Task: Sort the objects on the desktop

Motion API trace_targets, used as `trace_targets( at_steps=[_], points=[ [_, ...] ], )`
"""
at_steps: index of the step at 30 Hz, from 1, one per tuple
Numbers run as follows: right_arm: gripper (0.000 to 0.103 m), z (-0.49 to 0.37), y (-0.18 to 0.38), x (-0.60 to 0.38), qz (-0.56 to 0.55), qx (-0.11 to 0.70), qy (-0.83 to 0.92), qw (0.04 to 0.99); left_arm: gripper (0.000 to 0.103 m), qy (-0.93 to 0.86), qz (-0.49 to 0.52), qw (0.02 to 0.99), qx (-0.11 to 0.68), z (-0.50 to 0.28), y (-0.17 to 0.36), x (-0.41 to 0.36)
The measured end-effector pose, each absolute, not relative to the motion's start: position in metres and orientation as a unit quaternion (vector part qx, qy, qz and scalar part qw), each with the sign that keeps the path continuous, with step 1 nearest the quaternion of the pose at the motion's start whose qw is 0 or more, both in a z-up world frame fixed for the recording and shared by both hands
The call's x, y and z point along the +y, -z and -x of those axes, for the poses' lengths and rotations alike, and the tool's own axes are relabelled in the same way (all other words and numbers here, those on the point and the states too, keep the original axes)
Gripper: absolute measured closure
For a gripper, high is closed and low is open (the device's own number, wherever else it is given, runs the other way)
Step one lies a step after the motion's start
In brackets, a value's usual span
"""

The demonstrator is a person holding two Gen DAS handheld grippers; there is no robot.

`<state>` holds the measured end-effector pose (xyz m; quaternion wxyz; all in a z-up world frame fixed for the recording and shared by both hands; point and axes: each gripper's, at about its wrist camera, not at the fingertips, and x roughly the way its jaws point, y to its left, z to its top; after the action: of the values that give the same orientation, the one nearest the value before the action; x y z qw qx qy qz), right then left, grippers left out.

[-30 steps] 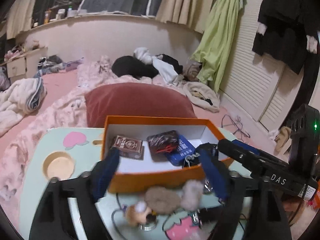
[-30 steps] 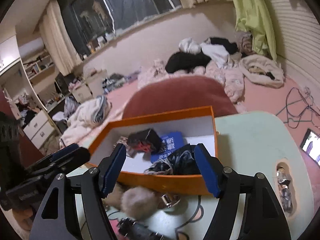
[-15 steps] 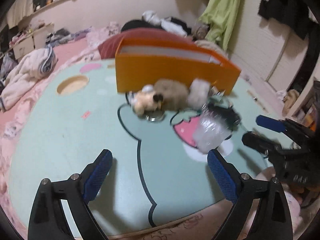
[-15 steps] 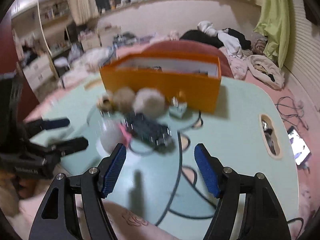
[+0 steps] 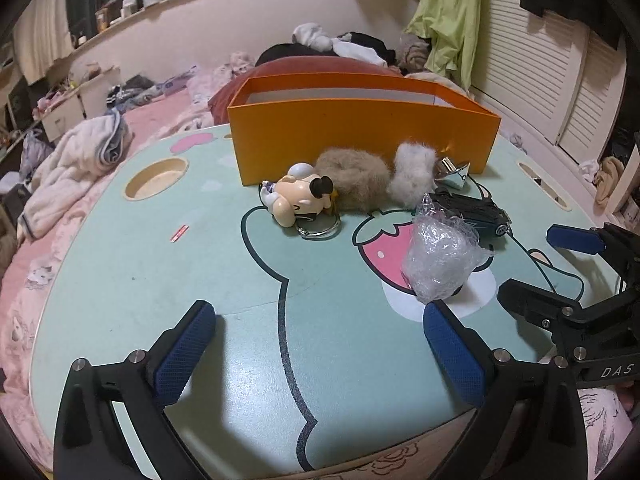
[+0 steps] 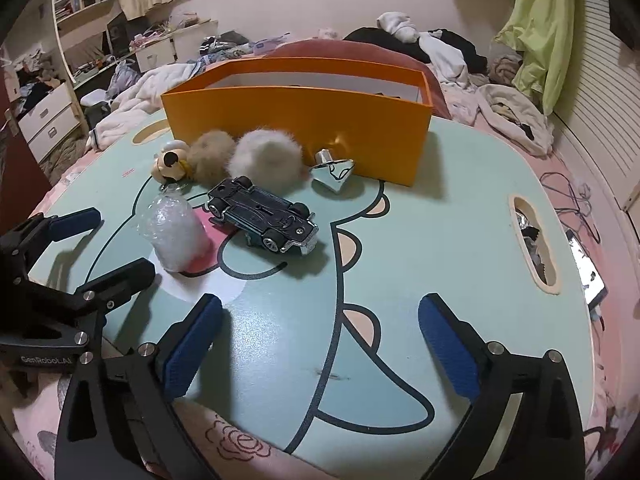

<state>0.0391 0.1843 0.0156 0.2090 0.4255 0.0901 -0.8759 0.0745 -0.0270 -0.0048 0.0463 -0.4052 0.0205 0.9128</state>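
Observation:
An orange box (image 5: 360,136) (image 6: 304,120) stands at the far side of the mint table (image 5: 200,280). In front of it lie a cartoon figure keychain (image 5: 300,198) (image 6: 170,162), a tan fluffy scrunchie (image 5: 356,178) (image 6: 210,154), a white fluffy ball (image 5: 410,178) (image 6: 266,158), a small silver-and-mint piece (image 6: 334,170), an upside-down dark toy car (image 6: 262,214) (image 5: 476,210) and a crumpled clear plastic wrap (image 5: 440,258) (image 6: 174,234). My left gripper (image 5: 320,344) is open and empty over the near table edge. My right gripper (image 6: 320,340) is open and empty, nearer than the car.
The table has a round cup recess (image 5: 156,178) at the left and an oval slot (image 6: 534,246) holding small items at the right. A phone (image 6: 588,270) lies off the right edge. A red pillow (image 5: 312,70), bedding and clothes lie behind.
Both grippers have pulled back from over the orange box toward the near table edge. The box now shows from the side, and the loose objects lie ahead of the fingers.

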Motion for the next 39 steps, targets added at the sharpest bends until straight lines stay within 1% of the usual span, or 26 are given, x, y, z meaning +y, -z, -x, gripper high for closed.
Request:
trace_targets(
  at_steps=[34, 36, 39],
  points=[
    [0.004, -0.039, -0.017, 0.184, -0.426, 0.089, 0.876, 0.209, 0.000, -0.913, 0.405, 0.046, 0.020, -0.075, 0.005, -0.027],
    [0.004, -0.041, -0.019, 0.183, -0.425, 0.081, 0.875, 0.215, 0.000, -0.913, 0.405, 0.046, 0.020, -0.075, 0.005, -0.027],
    [0.004, -0.039, -0.026, 0.189, -0.417, 0.047, 0.876, 0.238, 0.000, -0.913, 0.405, 0.046, 0.020, -0.075, 0.005, -0.027]
  ],
)
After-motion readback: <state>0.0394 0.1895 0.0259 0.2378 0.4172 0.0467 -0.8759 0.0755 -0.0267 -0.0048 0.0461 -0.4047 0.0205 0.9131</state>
